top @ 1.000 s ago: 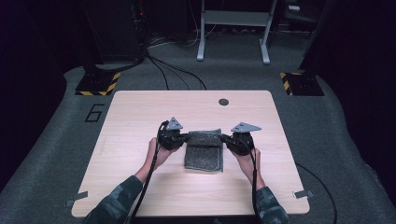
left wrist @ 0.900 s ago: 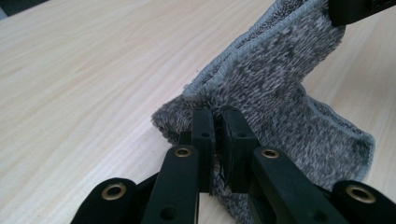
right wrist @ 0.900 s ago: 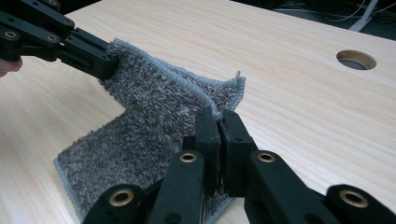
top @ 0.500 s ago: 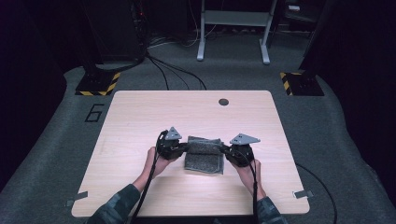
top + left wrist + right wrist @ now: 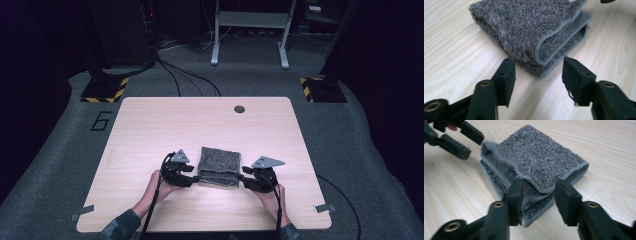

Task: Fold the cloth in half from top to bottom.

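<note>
Towel: one grey folded towel (image 5: pixel 220 166) lying flat on the table (image 5: pixel 150 125), near its front edge.
Left gripper (image 5: pixel 192 176): jaws just opened, parted, corner released.
Right gripper (image 5: pixel 246 181): jaws just opened, apart astride the towel's corner.
Grommet: one dark hole (image 5: pixel 239 109) near the back edge.

I am working at a pale wooden table (image 5: pixel 150 130) with rounded corners and a small dark round cap (image 5: pixel 239 109) near its far edge. Grey carpet (image 5: pixel 360 150) is lying under it, marked with a dark "6" (image 5: pixel 101 121) at the left. Two black bases with yellow-black hazard stripes (image 5: pixel 104 90) are sitting at the far corners. Black cables (image 5: pixel 172 70) are snaking toward a grey metal frame (image 5: pixel 249 30) at the back. Light is falling on the tabletop while the surroundings are staying dark.
</note>
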Available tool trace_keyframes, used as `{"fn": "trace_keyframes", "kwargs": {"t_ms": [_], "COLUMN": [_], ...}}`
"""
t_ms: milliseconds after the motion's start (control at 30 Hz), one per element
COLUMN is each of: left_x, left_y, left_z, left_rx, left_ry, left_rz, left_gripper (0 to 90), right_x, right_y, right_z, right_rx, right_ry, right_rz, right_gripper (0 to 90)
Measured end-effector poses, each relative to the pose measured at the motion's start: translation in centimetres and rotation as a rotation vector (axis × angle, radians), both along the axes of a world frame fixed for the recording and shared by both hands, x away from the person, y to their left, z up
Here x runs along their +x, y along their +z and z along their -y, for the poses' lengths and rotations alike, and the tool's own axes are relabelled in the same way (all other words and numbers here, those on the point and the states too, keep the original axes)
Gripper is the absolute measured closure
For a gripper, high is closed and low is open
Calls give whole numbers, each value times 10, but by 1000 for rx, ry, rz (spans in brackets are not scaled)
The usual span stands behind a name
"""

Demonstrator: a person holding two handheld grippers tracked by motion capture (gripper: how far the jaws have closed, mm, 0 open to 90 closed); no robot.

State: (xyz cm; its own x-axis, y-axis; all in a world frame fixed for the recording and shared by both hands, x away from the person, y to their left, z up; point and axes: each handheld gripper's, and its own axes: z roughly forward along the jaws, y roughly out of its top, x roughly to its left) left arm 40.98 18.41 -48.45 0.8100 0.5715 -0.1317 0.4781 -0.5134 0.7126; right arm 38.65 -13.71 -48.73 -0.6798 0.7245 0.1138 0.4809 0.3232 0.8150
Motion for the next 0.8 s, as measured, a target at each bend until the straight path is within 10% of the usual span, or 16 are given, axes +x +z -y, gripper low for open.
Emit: {"fn": "trace_keyframes", "kwargs": {"t_ms": [500,800], "left_x": [25,44], "left_y": [17,-9], "left_z": [4,24], "left_rx": [-43,92], "left_ry": [82,134], "left_rz": [18,-1], "left_gripper": [227,148], "right_x": [27,43], "right_y": [1,-16], "right_z": [-6,-24], "right_rx": [2,-155], "right_ry": [-91,-108], "right_rz": [-79,-119], "right_gripper": [238,120]}}
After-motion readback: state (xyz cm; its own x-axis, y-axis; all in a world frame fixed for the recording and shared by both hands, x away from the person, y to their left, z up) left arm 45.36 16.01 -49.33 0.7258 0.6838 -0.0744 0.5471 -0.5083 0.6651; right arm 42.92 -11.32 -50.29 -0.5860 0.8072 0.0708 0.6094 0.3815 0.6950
